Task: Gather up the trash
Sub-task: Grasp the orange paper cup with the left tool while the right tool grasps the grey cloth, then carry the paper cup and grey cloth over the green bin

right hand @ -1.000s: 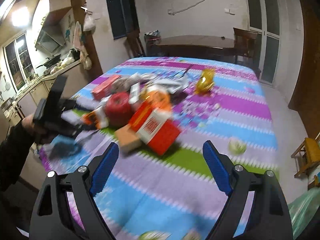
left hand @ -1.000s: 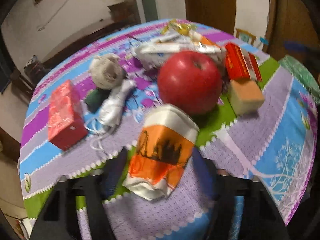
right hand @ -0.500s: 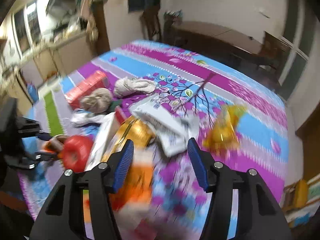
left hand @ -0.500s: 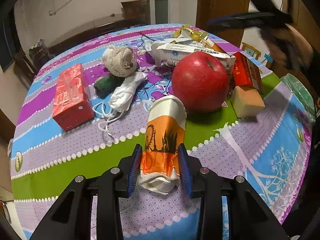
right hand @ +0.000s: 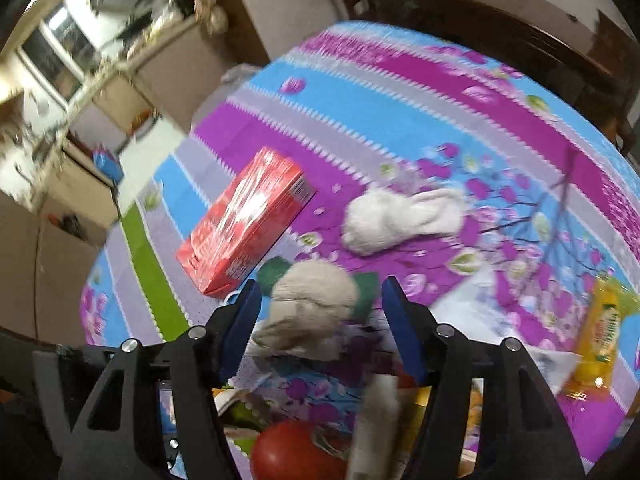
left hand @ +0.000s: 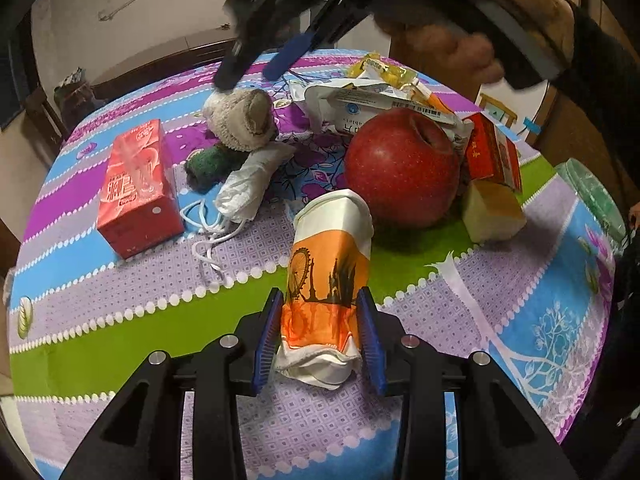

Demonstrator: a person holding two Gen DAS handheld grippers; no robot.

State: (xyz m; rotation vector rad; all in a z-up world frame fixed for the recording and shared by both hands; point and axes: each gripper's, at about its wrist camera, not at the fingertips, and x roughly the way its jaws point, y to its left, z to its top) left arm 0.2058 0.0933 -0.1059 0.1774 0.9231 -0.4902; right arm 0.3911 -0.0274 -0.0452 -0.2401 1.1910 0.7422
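Observation:
My left gripper (left hand: 320, 332) is shut on a crushed orange-and-white paper cup (left hand: 328, 280) lying on the tablecloth. Beyond it lie a crumpled white face mask (left hand: 252, 184), a white wrapper (left hand: 360, 100) and a yellow snack packet (left hand: 384, 70). My right gripper (right hand: 322, 320) is open above the pile, its jaws either side of a beige balled sock (right hand: 312, 300); it shows in the left wrist view (left hand: 260, 64) just over that sock (left hand: 244, 118). The yellow packet (right hand: 600, 336) lies at the right.
A red apple (left hand: 404, 168), a red carton (left hand: 136, 188), a red box (left hand: 492, 152), a tan sponge block (left hand: 492, 212) and a green object (left hand: 208, 164) sit on the striped tablecloth (left hand: 120, 320). A second white sock (right hand: 400, 220) lies farther back. A green bag (left hand: 592, 196) hangs at the table's right edge.
My left gripper closed on the paper cup. My right gripper swung over the pile and came down above the beige sock.

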